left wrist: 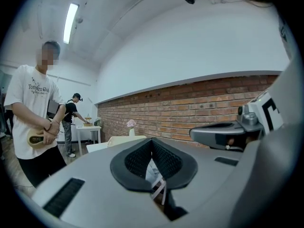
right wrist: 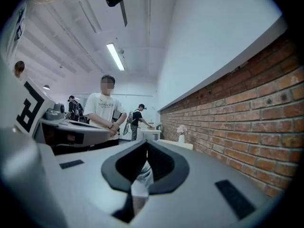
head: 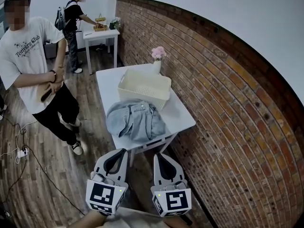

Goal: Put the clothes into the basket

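Closest to you in the head view, you are holding the left hand-held gripper [head: 121,151] and the right hand-held gripper [head: 157,155] side by side. Both are pointing toward the white tabletop [head: 183,115] and stopping short of its near corner. Blue denim clothes [head: 135,121] are lying in a heap on the near part of that tabletop, close against the near wall of the cream basket [head: 142,98]; whether they are touching it, you cannot tell. A vase of pink flowers [head: 157,56] is standing behind the basket, beside the brick wall [head: 228,108]. A person in a white T-shirt [head: 33,61] is standing to the left of the tabletop.

Moving to the left gripper view, your jaws are pressing fully together and gripping nothing, while the basket is showing beyond them.

Moving to the right gripper view, your jaws are likewise meeting tip to tip and carrying nothing, with a strip of the denim showing through the notch below them.
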`<state>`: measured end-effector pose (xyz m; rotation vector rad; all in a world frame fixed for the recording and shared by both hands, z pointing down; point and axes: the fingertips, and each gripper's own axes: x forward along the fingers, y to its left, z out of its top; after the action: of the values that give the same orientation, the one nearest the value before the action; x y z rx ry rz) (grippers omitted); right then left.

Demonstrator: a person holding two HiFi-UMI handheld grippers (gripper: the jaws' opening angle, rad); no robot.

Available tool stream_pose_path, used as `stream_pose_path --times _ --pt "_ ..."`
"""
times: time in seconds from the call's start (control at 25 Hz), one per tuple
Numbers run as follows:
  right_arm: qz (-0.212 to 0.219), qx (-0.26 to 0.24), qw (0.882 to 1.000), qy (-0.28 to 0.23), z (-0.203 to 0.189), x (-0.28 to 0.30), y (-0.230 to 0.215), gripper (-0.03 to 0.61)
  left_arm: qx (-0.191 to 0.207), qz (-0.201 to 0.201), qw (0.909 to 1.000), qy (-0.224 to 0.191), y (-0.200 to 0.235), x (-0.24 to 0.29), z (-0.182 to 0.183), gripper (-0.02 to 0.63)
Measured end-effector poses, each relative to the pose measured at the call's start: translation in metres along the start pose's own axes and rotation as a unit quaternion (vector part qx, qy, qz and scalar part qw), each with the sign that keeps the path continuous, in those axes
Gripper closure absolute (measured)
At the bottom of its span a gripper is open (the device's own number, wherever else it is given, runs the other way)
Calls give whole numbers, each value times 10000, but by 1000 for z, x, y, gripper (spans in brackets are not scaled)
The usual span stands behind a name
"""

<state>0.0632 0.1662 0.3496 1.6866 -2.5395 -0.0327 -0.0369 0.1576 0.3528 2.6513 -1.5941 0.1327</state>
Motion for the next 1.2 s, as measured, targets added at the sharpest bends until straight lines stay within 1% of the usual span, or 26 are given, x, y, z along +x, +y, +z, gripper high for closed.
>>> stream_pose_path --times 0.16,0.56,0.8,1.2 --pt "-47 40 10000 72 -2 35 -8 571 -59 -37 9999 107 22 29 -2 604" --pt "-292 119 9992 253 -3 117 -28 571 -33 -402 9986 331 73 103 -1 604" --pt "-419 183 9982 382 -10 152 -33 571 -25 -557 9974 445 97 132 -4 604" --pt "-631 269 9962 528 -25 205 -43 571 -27 -895 9936 684 128 181 -20 604"
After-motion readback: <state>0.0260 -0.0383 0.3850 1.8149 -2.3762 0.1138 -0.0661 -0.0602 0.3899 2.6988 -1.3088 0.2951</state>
